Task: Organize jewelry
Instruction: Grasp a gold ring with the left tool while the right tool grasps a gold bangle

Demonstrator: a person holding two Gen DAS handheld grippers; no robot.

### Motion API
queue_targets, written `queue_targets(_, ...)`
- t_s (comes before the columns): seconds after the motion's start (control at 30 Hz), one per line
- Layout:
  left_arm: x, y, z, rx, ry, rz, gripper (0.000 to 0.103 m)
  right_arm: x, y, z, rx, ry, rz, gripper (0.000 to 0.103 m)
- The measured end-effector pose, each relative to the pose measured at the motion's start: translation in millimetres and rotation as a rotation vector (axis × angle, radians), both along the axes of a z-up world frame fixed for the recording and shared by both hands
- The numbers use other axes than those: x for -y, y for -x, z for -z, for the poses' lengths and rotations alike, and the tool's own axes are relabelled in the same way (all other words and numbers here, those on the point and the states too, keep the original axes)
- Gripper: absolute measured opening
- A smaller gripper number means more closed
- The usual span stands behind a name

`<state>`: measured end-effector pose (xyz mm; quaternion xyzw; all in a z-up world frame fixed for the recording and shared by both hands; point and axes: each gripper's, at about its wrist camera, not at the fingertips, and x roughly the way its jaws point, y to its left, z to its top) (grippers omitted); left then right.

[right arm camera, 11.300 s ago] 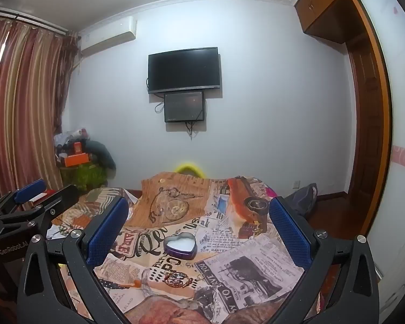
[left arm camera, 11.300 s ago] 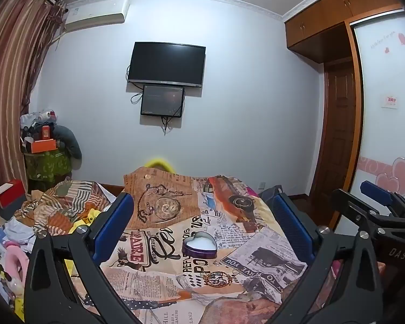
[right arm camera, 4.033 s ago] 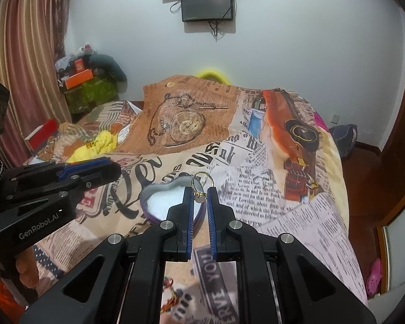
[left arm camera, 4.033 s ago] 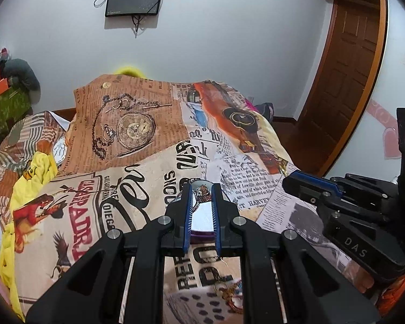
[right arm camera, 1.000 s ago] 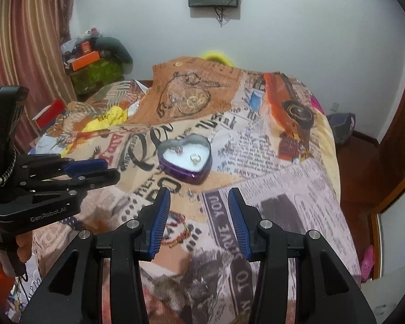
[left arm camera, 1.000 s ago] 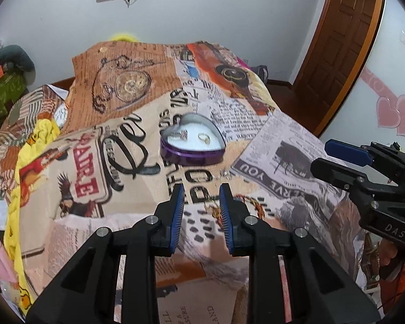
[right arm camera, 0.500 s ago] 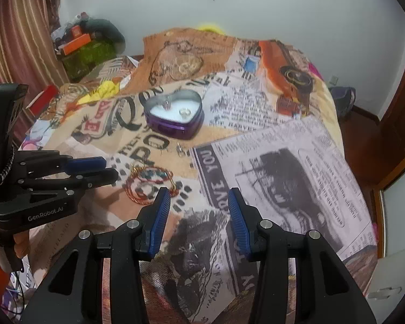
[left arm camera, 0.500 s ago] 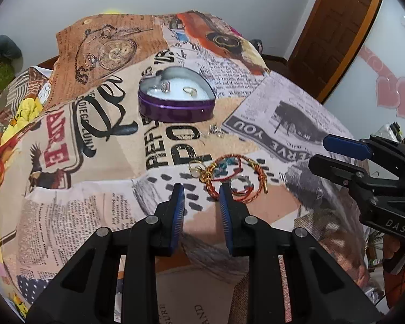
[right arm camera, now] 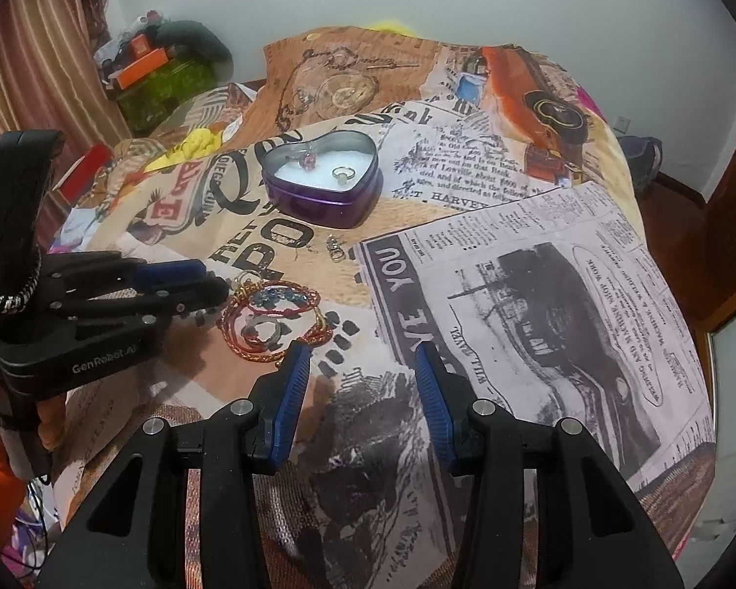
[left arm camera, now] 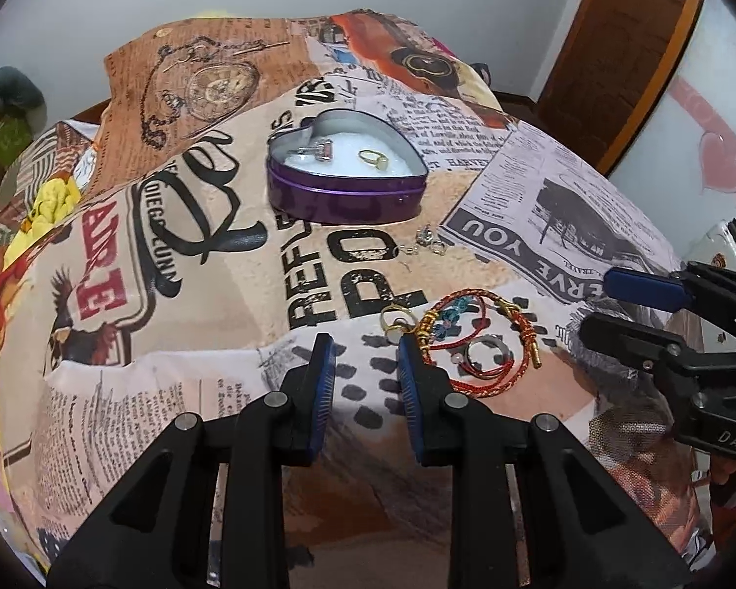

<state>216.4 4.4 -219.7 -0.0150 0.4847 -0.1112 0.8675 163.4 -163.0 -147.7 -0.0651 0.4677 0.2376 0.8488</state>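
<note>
A purple heart-shaped tin (left arm camera: 348, 199) (right arm camera: 319, 196) stands on the printed bedspread with a pink-stone ring (left arm camera: 316, 149) and a gold ring (left arm camera: 374, 157) inside. Nearer lie red braided bracelets (left arm camera: 471, 343) (right arm camera: 270, 319), a silver ring (left arm camera: 486, 351) within them, a gold ring (left arm camera: 395, 321) and small earrings (left arm camera: 429, 240) (right arm camera: 335, 245). My left gripper (left arm camera: 365, 348) is open and empty, low over the cloth, its right fingertip beside the bracelets. My right gripper (right arm camera: 363, 358) is open and empty, just right of the bracelets.
The bedspread (left arm camera: 171, 255) covers the whole bed. A yellow cloth (left arm camera: 44, 206) lies at its left edge. A wooden door (left arm camera: 628, 44) stands at the right. Clutter and a curtain (right arm camera: 39, 64) fill the left of the room.
Both grippers have come down and forward toward the bracelets over the last second. Earlier, each held a ring shut over the tin; both rings now lie in the tin and the jaws are open.
</note>
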Motion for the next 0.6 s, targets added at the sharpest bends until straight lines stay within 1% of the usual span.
queue_targets(0.33,9,-13,5,0.003,0.016,0.029,0.025,-2,-8,8,-0.03,-0.006,-0.004,0.041)
queue_targets(0.6,7,-14,9,0.005,0.045,0.019,0.025,-2,-14,13,-0.06,-0.035,-0.01,0.041)
